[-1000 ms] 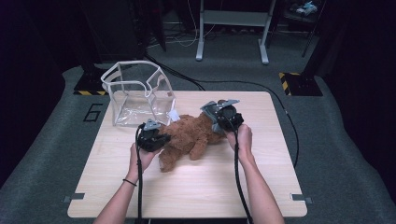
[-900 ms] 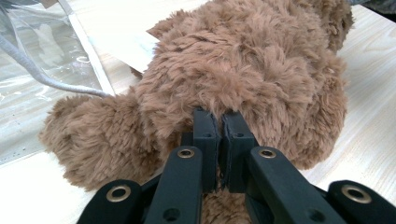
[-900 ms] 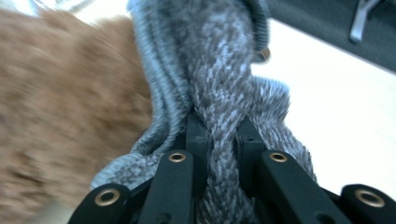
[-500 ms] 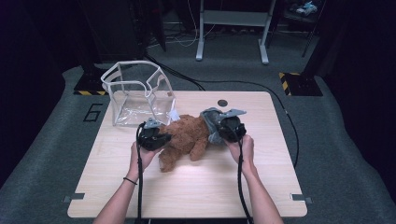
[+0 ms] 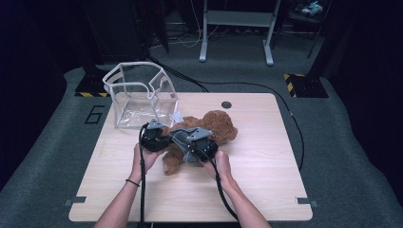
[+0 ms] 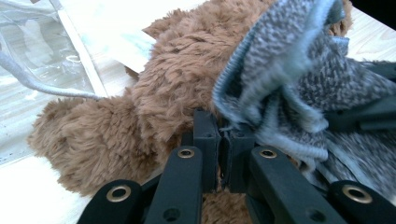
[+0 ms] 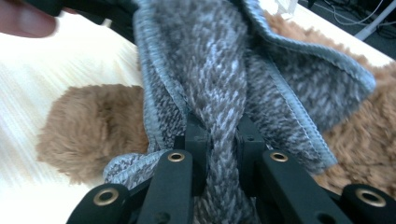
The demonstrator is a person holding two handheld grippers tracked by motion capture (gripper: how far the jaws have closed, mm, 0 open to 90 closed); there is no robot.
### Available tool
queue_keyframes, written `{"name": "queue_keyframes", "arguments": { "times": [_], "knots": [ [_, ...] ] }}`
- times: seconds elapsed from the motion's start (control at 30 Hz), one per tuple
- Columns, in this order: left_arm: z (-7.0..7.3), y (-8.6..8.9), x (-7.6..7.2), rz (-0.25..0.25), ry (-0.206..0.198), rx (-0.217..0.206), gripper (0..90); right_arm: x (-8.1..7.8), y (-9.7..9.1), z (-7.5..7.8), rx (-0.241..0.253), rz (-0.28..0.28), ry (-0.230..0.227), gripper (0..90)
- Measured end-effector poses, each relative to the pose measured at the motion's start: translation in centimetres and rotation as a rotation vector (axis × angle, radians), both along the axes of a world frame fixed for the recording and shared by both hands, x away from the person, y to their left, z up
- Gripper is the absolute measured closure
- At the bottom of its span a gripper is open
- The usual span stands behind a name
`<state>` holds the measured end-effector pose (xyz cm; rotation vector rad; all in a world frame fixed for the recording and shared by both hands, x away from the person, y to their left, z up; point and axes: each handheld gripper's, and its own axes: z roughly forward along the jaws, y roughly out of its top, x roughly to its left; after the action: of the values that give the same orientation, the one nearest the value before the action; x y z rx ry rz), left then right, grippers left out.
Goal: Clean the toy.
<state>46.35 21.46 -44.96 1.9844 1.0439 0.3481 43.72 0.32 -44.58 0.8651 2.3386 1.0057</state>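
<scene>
Dark room, grey carpet floor (image 5: 347,142), pale wooden table (image 5: 266,190).

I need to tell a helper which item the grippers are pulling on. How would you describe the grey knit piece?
On the wooden table, find the brown teddy bear beside the clear plastic bag. The grey knit garment lies bunched over its body: speckled grey with a pale blue hem, unlike the plain brown fur.

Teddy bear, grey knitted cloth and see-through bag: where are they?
Teddy bear (image 5: 221,127), high view, on its brown furry head.
Grey knitted cloth (image 7: 219,70), right gripper view, on the middle of the knit.
See-through bag (image 5: 124,75), high view, on its white top rim.
</scene>
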Motion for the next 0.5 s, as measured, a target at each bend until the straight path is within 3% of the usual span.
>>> {"name": "queue_keyframes", "arguments": {
  "times": [0.13,0.5],
  "knots": [
    [-0.1,0.1,0.1,0.001,-0.001,-0.008,86.4,0.4,-1.5,0.4,-0.009,-0.06,0.002,79.9],
    [-0.1,0.0,0.4,-0.003,0.008,-0.008,86.4,3.3,-8.9,0.8,0.04,-0.269,0.017,79.9]
  ]
}}
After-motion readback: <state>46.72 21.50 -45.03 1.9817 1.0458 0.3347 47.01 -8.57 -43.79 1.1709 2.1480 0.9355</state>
